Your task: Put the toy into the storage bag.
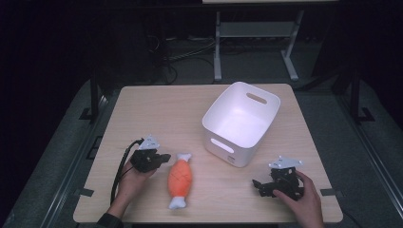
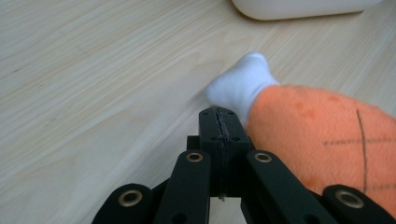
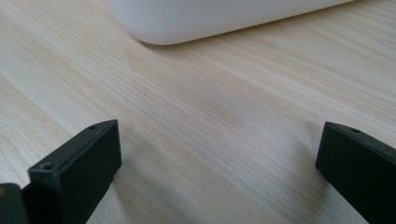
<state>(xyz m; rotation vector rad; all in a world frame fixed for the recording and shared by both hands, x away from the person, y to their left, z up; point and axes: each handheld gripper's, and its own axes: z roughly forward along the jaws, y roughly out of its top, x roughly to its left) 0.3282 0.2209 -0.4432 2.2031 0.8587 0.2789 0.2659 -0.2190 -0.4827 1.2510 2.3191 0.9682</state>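
My table [image 1: 157, 107] filled mid-frame, the white bin [image 1: 241, 122] right of centre. The orange plush drumstick [image 1: 180, 180] lay lower centre. My left gripper [image 1: 163, 158], jaws pressed together on nothing, sat beside its white tip [image 2: 243, 84]; my right gripper [image 1: 259, 186] gaped over bare wood.

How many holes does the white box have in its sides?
2 that I can see on the white box: one slot in the far wall, one slot in the near wall facing the person. The other two walls might hide more.
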